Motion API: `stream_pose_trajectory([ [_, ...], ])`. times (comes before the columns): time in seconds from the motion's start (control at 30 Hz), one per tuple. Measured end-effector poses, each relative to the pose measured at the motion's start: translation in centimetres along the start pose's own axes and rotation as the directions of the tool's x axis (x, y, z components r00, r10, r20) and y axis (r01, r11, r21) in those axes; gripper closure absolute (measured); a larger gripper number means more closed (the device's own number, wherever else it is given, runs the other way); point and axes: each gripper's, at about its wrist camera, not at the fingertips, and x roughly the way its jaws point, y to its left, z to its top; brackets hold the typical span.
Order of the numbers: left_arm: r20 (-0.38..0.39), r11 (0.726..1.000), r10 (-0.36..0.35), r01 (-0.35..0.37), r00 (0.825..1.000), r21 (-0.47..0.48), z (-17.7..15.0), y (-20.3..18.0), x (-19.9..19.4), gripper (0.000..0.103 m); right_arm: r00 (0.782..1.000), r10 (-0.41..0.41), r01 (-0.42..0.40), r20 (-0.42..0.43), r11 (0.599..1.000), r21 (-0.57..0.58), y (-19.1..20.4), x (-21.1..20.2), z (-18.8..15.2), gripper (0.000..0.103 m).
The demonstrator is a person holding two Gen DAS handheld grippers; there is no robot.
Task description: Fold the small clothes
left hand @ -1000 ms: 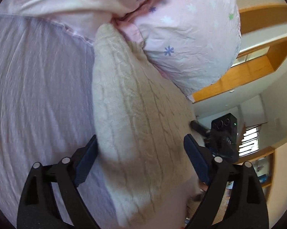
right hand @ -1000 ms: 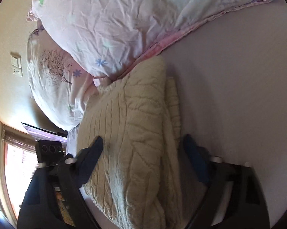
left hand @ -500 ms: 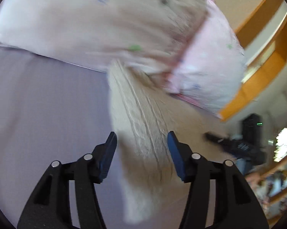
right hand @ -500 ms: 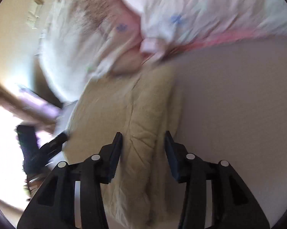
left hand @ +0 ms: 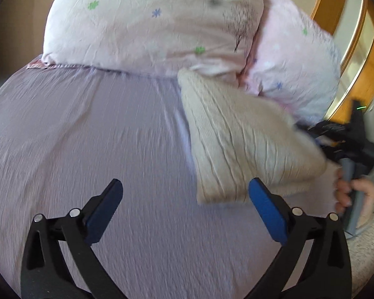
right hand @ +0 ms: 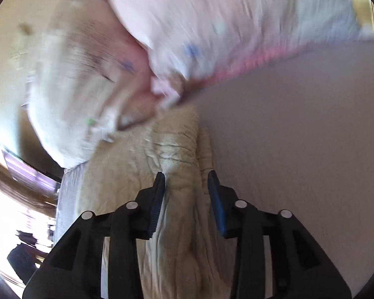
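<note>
My left tongs (left hand: 184,206) gape wide over bare sheet (left hand: 87,137), the cream sweater (left hand: 239,144) right of centre. Only the right view shows my right tongs (right hand: 187,186) pinching its bunched fold.

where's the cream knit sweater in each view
Left wrist: the cream knit sweater lies right of centre on the lilac sheet, beyond the open left hand-held gripper and off to its right.
Right wrist: the sweater fills the lower centre, a bunched fold between the right hand-held gripper fingers.
Shared landmark: the pink flowered pillows just past the sweater's far end.
</note>
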Motion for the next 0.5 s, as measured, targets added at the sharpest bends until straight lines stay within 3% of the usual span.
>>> stream_pose_trajectory([
  [0.03,-0.011,1.0,0.01,-0.01,1.0,0.008,-0.4,-0.3,0.1,0.002,0.999,0.023,-0.022,0.03,0.999,-0.026,0.3,-1.4,-0.7,0.032],
  [0.1,-0.033,0.998,0.032,-0.03,0.999,0.048,-1.3,-1.2,0.5,0.002,0.995,0.078,-0.072,0.07,0.994,-0.087,0.6,-4.4,-3.2,0.013],
  [0.2,-0.054,0.991,0.073,-0.067,0.996,0.112,-2.2,-2.3,1.3,0.002,0.999,-0.022,0.028,0.031,0.979,-0.203,2.0,-5.6,-6.6,0.001],
  [0.3,-0.098,0.989,0.085,-0.072,0.992,0.132,-2.5,-2.8,2.4,0.002,0.986,-0.164,0.161,0.018,0.932,-0.325,3.5,-5.1,-9.6,0.001],
  [0.4,-0.098,0.98,0.137,-0.12,0.986,0.159,-2.7,-3.1,3.0,0.002,0.982,-0.184,0.159,-0.036,0.919,-0.361,4.3,-3.6,-11.8,0.001],
  [0.5,-0.089,0.966,0.18,-0.159,0.98,0.203,-2.8,-3.4,3.5,0.002,0.965,-0.25,0.205,-0.081,0.908,-0.365,4.6,-1.5,-12.6,0.001],
])
